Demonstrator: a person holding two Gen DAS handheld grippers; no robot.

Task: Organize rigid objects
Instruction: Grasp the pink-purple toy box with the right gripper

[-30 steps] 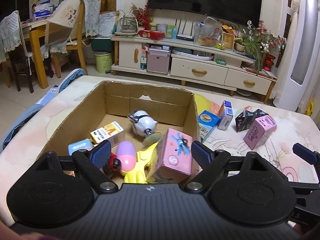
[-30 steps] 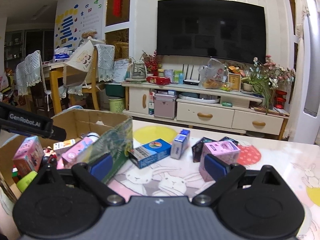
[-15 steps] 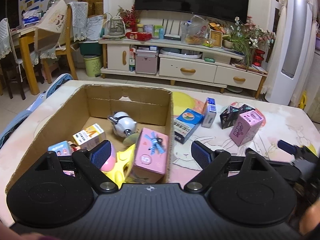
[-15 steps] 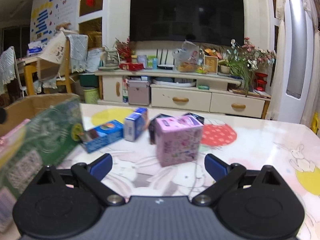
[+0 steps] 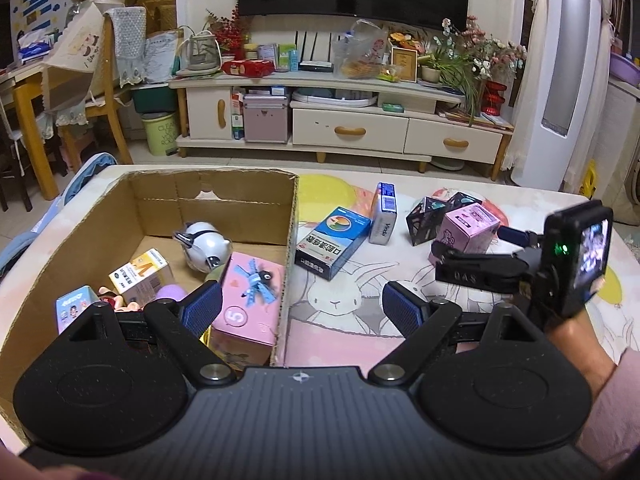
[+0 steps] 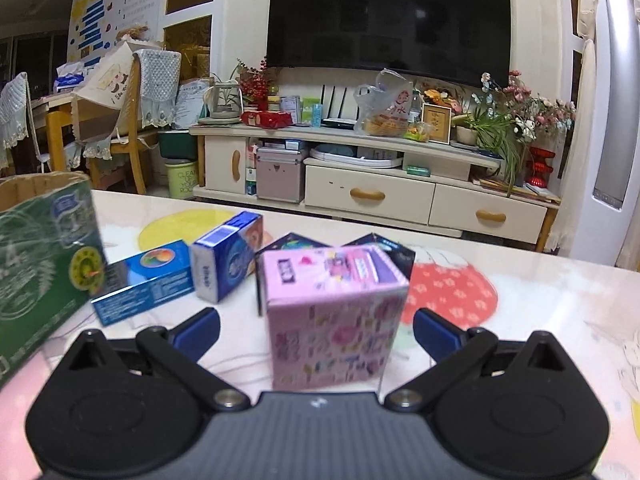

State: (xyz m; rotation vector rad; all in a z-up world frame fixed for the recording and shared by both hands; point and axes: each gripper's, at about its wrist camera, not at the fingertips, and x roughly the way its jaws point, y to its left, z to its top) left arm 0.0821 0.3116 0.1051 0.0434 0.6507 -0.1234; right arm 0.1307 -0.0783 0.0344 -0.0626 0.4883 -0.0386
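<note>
A pink printed box (image 6: 332, 316) stands on the table between the fingers of my right gripper (image 6: 316, 330), which is open, its pads apart from the box's sides. The left wrist view shows the same pink box (image 5: 468, 226) at the right with that gripper reaching in around it. My left gripper (image 5: 302, 310) is open and holds nothing, hovering over the right wall of the cardboard box (image 5: 292, 220). Inside lie a pink box marked 5 (image 5: 248, 300), a white round toy (image 5: 206, 246) and a small carton (image 5: 140, 276).
A flat blue box (image 5: 332, 240), an upright blue-and-white box (image 5: 384, 216) and a dark patterned box (image 5: 428, 216) sit on the table between the carton and the pink box. A TV cabinet (image 6: 368, 196) stands beyond the table's far edge.
My right gripper has advanced toward the pink box, which now stands between its fingers. The left gripper has pulled back and shifted right, over the carton's right wall.
</note>
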